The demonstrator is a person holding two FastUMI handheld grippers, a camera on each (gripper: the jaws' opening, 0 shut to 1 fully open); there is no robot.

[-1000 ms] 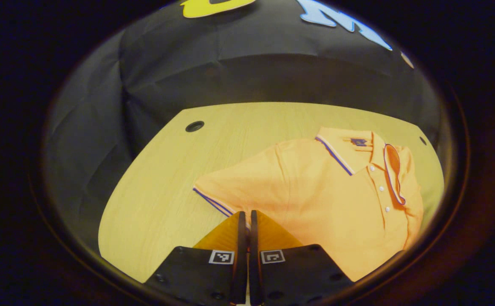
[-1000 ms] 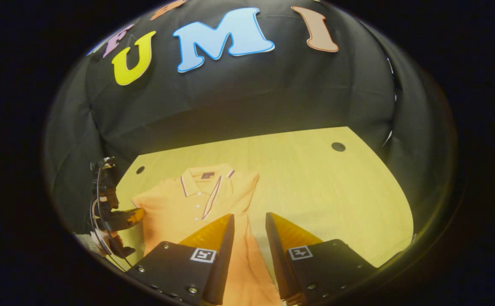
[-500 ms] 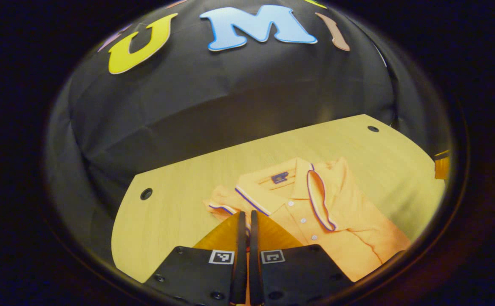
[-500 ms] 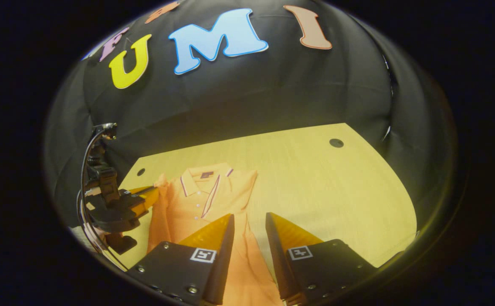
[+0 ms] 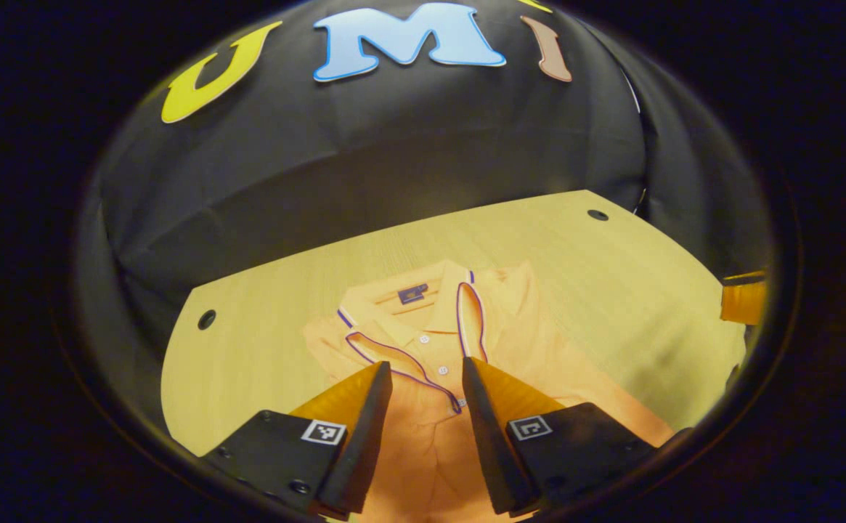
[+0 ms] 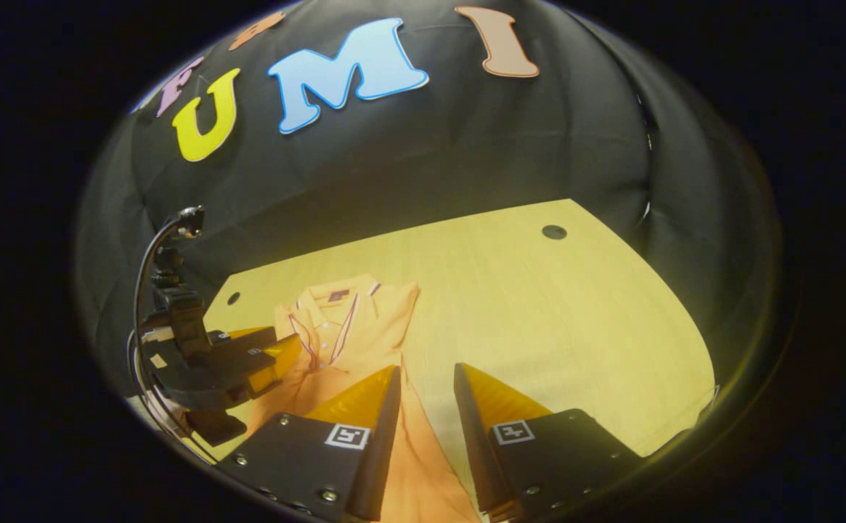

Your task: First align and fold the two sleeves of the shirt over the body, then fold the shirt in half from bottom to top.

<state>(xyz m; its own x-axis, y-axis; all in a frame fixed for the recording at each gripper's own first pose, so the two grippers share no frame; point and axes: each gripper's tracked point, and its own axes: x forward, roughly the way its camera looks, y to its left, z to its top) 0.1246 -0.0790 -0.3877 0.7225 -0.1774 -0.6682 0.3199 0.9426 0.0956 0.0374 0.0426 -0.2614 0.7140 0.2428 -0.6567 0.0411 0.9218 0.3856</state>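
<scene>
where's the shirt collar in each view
left gripper view: collar sits at centre, just above the open left hand-held gripper.
right gripper view: collar lies left of centre, beside that same hand-held gripper.
shared landmark: the table hole left of the collar.

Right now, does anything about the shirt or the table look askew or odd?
Nothing damaged or spilled. The orange polo shirt lies slightly askew on the light wooden table, both sleeves folded in, with the purple-trimmed sleeve edge crossing its button placket. The left gripper and right gripper are open above it.
</scene>
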